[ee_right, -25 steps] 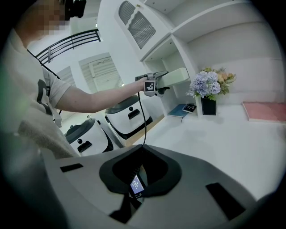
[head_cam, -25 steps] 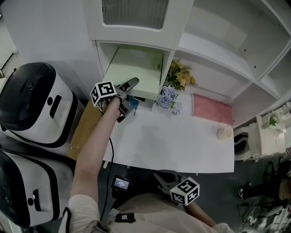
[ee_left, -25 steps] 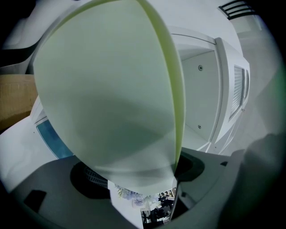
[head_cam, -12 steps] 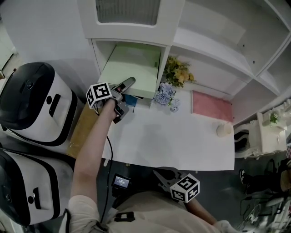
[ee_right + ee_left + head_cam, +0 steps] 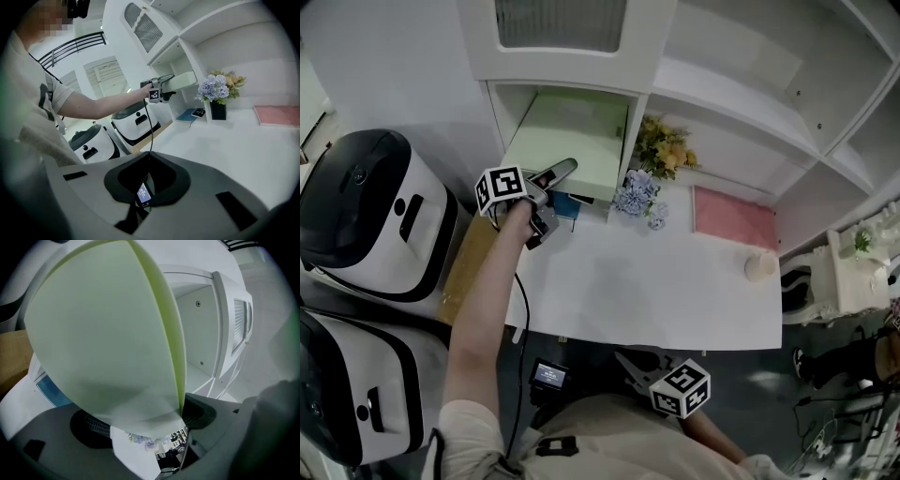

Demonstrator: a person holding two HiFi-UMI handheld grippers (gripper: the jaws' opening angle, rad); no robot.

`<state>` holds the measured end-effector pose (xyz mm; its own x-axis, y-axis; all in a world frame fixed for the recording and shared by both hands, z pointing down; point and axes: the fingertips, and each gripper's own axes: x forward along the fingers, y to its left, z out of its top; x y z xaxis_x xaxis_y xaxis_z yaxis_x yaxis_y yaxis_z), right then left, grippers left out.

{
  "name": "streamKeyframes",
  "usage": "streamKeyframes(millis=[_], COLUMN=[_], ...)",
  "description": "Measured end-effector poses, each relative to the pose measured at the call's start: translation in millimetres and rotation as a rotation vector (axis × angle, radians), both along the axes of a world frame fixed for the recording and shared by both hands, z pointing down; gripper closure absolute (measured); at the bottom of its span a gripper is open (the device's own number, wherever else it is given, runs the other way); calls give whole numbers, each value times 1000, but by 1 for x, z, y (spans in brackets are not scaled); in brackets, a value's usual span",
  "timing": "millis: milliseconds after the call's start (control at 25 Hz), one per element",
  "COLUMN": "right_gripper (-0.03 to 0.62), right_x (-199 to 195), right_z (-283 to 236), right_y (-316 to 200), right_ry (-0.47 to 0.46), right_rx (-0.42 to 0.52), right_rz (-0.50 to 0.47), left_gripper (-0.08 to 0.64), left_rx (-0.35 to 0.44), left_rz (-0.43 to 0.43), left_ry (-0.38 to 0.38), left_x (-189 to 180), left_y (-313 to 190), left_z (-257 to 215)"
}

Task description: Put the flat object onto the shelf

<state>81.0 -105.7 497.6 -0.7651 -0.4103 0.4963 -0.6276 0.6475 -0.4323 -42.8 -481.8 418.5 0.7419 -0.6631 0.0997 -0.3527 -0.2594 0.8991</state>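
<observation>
A pale green flat board [image 5: 572, 136] lies in the lowest left compartment of the white shelf unit [image 5: 639, 127]; its near edge sticks out toward me. My left gripper [image 5: 555, 197] is at that edge, one finger above the board and one below. In the left gripper view the board [image 5: 103, 333] fills most of the picture, and its corner sits between the jaws of the left gripper [image 5: 145, 427]. Those jaws have just been opening and the pads stand apart from it. My right gripper [image 5: 625, 357] hangs low by my body, shut and empty; its jaws [image 5: 147, 178] point across the table.
Two white-and-black appliances [image 5: 375, 206] [image 5: 356, 384] stand left of the white table [image 5: 647, 291]. A brown board [image 5: 473, 267] lies beside them. A blue book [image 5: 567, 202], a flower vase [image 5: 652, 178], a pink mat [image 5: 736, 217] and a small cup [image 5: 759, 267] sit along the back.
My left wrist has rolled a little at the board's edge. The board, the table items and the right gripper stay where they were.
</observation>
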Motion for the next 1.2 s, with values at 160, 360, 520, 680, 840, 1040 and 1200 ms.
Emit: streamKeyframes(millis=[160, 360, 520, 680, 840, 1040, 1200], right_gripper=[569, 569, 569, 569, 569, 569, 569], right_x=[-1, -2, -5, -9, -8, -7, -9], right_z=[0, 1, 1, 1, 1, 0, -1], right_y=[-1, -2, -3, -2, -2, -1, 1], right_ry=[1, 1, 3, 10, 20, 24, 25], right_rx=[-2, -6, -7, -1, 3, 7, 10], right_rz=[-7, -17, -26, -30, -22, -13, -10], left_gripper=[90, 80, 80, 80, 80, 80, 80], left_rx=[80, 148, 190, 203, 197, 191, 195], left_rz=[36, 95, 112, 81, 82, 61, 50], left_ry=[-1, -28, -134, -186, -193, -201, -211], left_x=[5, 8, 10, 8, 8, 7, 6], left_y=[4, 16, 24, 20, 15, 12, 14], left_z=[-6, -10, -3, 0, 1, 2, 2])
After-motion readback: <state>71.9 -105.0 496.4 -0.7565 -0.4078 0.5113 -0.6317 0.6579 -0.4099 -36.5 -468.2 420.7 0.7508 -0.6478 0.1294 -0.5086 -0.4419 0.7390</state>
